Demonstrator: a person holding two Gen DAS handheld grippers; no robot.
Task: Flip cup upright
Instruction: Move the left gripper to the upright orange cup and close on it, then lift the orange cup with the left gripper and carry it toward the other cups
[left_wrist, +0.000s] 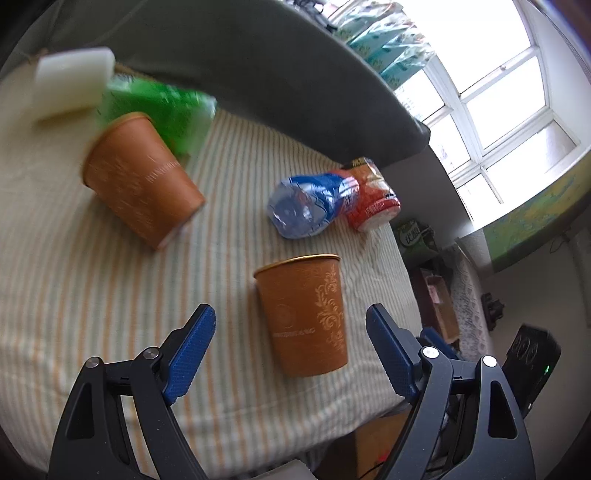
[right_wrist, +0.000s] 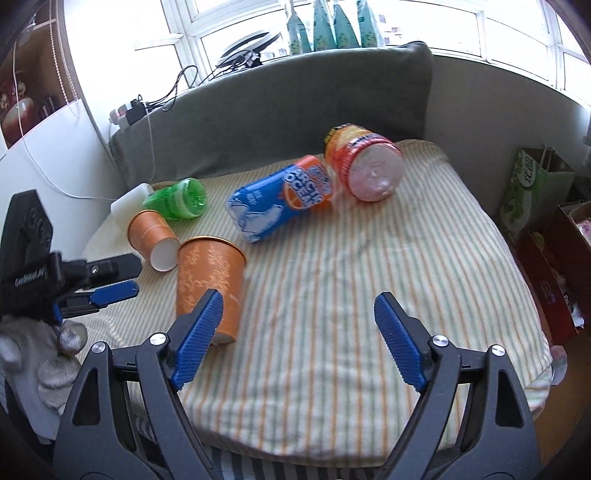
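Observation:
An orange paper cup (left_wrist: 306, 314) stands upright on the striped cloth, rim up; it also shows in the right wrist view (right_wrist: 210, 280). A second orange cup (left_wrist: 142, 177) lies on its side behind it, white base showing in the right wrist view (right_wrist: 153, 238). My left gripper (left_wrist: 290, 325) is open, its fingers apart on either side of the upright cup and just short of it. It shows from the side in the right wrist view (right_wrist: 114, 282). My right gripper (right_wrist: 297, 317) is open and empty, to the right of the upright cup.
A blue bottle (right_wrist: 279, 197), a red-orange bottle (right_wrist: 364, 162) and a green bottle (right_wrist: 177, 199) lie on the cloth. A white block (right_wrist: 129, 203) sits at the back left. A grey cushion (right_wrist: 295, 110) backs the cloth. Bags (right_wrist: 532, 184) stand at right.

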